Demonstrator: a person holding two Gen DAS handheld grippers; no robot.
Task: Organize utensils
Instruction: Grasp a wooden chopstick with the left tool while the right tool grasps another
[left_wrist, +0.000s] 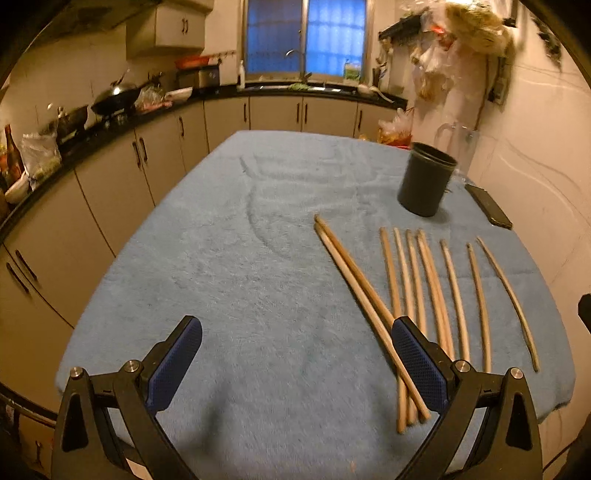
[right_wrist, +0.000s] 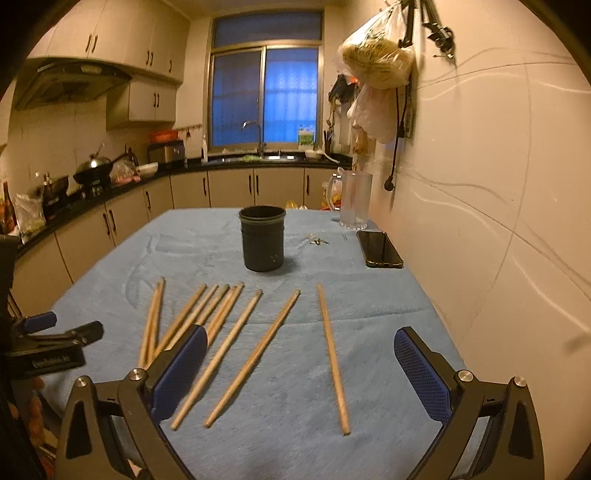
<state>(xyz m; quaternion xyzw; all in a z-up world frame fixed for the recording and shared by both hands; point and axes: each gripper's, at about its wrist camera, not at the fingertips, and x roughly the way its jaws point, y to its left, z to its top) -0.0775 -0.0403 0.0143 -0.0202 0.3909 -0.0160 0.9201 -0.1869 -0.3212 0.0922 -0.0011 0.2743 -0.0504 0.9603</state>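
Blue-padded fingers of the right tool (right_wrist: 298, 373) fill the bottom of the right wrist view, spread wide and holding nothing; the left tool (left_wrist: 297, 363) is likewise spread and empty, low in its own view. Left to right across the middle of the right wrist view, the wooden chopsticks (right_wrist: 255, 360) lie loose on the blue-clothed tabletop (right_wrist: 369, 435): a crossed bunch at lower left, then three single sticks fanned apart toward the centre. They look light, stiff, thin and fairly smooth, likely to roll or pivot in a pinch, so a grip near mid-length seems steadiest, and the separate sticks are the easier picks. Behind them, upper centre, stands the dark cup (right_wrist: 262, 238), upright and seemingly empty, probably their destination. Further right lie a phone (right_wrist: 379, 249) and a glass mug (right_wrist: 354, 199) near the wall-side edge, worth avoiding. Open cloth around the cup leaves room to approach.
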